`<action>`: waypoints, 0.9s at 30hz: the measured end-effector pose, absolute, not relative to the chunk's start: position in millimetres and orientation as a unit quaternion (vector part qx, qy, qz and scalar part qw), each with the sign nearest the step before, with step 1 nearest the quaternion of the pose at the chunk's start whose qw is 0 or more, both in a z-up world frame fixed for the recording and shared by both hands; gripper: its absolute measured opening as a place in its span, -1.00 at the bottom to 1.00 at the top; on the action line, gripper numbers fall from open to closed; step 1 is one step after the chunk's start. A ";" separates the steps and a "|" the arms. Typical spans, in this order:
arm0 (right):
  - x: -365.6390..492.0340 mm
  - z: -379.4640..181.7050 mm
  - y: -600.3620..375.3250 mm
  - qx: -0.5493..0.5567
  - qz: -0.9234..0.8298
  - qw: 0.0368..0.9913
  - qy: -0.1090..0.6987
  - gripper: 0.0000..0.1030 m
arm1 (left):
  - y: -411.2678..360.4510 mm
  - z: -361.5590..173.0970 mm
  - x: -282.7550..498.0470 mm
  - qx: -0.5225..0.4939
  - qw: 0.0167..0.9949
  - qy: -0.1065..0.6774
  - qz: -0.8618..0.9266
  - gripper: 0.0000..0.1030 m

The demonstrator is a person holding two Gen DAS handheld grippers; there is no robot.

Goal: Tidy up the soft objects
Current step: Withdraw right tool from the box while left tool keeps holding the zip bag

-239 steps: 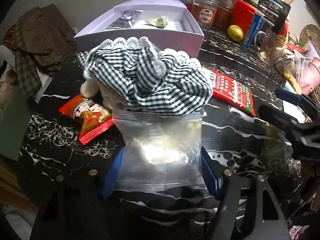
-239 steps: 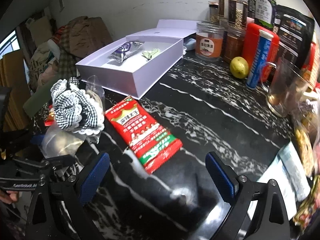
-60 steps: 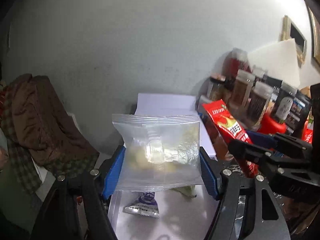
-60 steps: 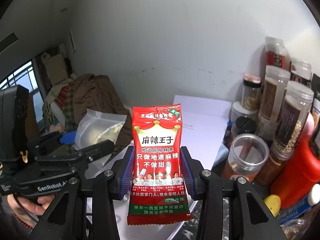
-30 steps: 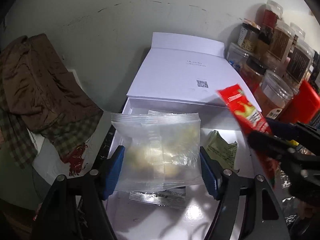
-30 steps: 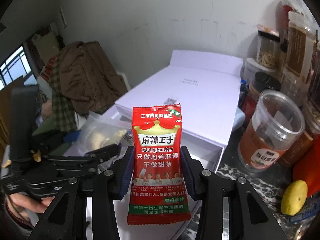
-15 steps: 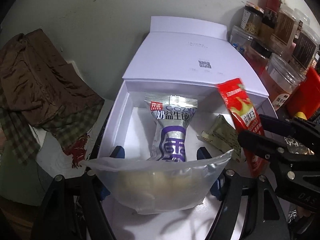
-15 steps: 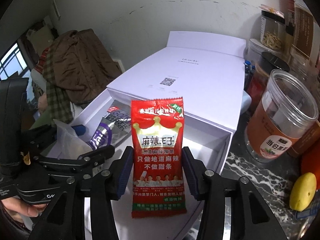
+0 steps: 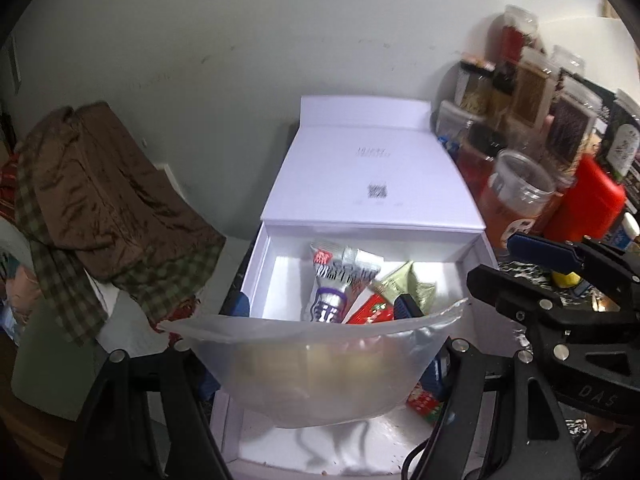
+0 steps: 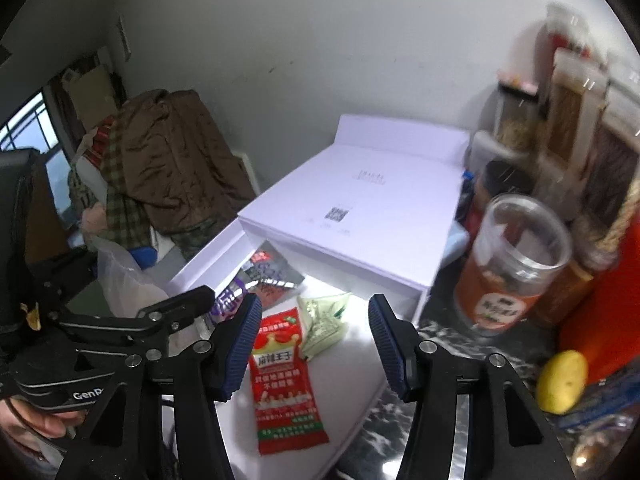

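Lying flat inside the open white cardboard box, the red foil snack packet is seen below the right gripper, whose blue-padded jaws are spread. The clear plastic pouch sags over the box between the left gripper's jaws; whether it is pinched cannot be told.

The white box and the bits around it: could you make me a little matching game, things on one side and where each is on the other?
Things:
1. red snack packet
2. clear plastic bag
3. yellow lemon
4. brown jacket

Places:
A. on the dark counter, right of the white box
B. lying flat on the box floor
C. heaped left of the box
D. between the left gripper jaws, over the box

Pairs: 1-B, 2-D, 3-A, 4-C
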State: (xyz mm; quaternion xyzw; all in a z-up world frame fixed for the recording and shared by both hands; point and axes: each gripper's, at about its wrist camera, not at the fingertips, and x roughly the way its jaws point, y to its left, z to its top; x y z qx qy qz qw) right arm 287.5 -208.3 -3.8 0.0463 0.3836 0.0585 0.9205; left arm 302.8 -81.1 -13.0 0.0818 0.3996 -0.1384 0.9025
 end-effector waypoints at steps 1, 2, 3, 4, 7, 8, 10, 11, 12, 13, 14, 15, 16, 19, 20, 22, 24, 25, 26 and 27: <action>282.7 2.2 -208.5 0.044 0.057 0.923 0.379 0.08 | -82.7 -7.0 299.2 0.083 0.905 0.394 -0.140 0.45; 279.1 6.6 -209.2 0.044 0.056 0.924 0.376 0.08 | -84.8 -1.1 295.0 0.081 0.906 0.389 -0.142 0.45; 275.0 13.0 -209.6 0.043 0.056 0.926 0.371 0.08 | -85.0 3.7 292.5 0.077 0.908 0.387 -0.144 0.45; 272.3 18.3 -208.8 0.042 0.054 0.928 0.367 0.08 | -85.1 9.0 289.3 0.072 0.909 0.383 -0.147 0.45; 259.7 35.2 -209.4 0.033 0.048 0.933 0.354 0.08 | -86.1 26.9 275.8 0.067 0.914 0.369 -0.151 0.45; 254.6 41.0 -210.5 0.031 0.047 0.935 0.349 0.08 | -85.2 31.2 271.8 0.067 0.917 0.364 -0.150 0.45; 245.6 51.9 -211.0 0.026 0.043 0.939 0.339 0.08 | -84.8 41.1 263.2 0.069 0.921 0.354 -0.149 0.45; 241.0 57.3 -211.5 0.024 0.042 0.942 0.333 0.08 | -85.0 46.6 257.4 0.070 0.923 0.348 -0.148 0.45; 235.9 62.6 -211.7 0.022 0.040 0.944 0.328 0.08 | -85.0 52.6 252.0 0.071 0.926 0.342 -0.145 0.45; 231.1 67.2 -211.9 0.020 0.038 0.945 0.324 0.08 | -84.8 57.0 248.7 0.071 0.928 0.338 -0.142 0.45; 226.4 71.4 -211.7 0.019 0.037 0.947 0.320 0.08 | -83.9 62.7 243.6 0.070 0.930 0.333 -0.142 0.45; 220.5 76.1 -211.2 0.018 0.036 0.948 0.314 0.08 | -83.1 66.9 240.2 0.068 0.931 0.329 -0.143 0.45; 214.0 81.1 -210.4 0.017 0.037 0.950 0.309 0.08 | -82.1 72.5 234.5 0.064 0.933 0.324 -0.144 0.45; 197.6 93.6 -207.3 0.011 0.035 0.955 0.294 0.08 | -79.5 86.4 217.2 0.059 0.937 0.309 -0.150 0.45; 189.9 99.2 -205.7 0.009 0.035 0.957 0.287 0.12 | -78.8 91.3 210.1 0.058 0.940 0.302 -0.150 0.45; 178.8 107.2 -203.1 0.006 0.036 0.961 0.276 0.14 | -77.0 99.6 196.8 0.058 0.944 0.289 -0.150 0.45; 164.6 115.8 -199.6 0.001 0.038 0.964 0.264 0.14 | -75.1 108.2 182.0 0.058 0.947 0.279 -0.150 0.45; 159.0 119.1 -197.7 -0.001 0.038 0.965 0.260 0.14 | -73.8 111.9 176.1 0.058 0.948 0.275 -0.151 0.45; 153.4 122.9 -196.2 -0.003 0.039 0.966 0.255 0.14 | -72.7 115.5 169.4 0.057 0.949 0.271 -0.151 0.45; 146.6 126.7 -194.7 -0.006 0.041 0.968 0.248 0.18 | -71.5 118.6 163.1 0.057 0.950 0.267 -0.152 0.45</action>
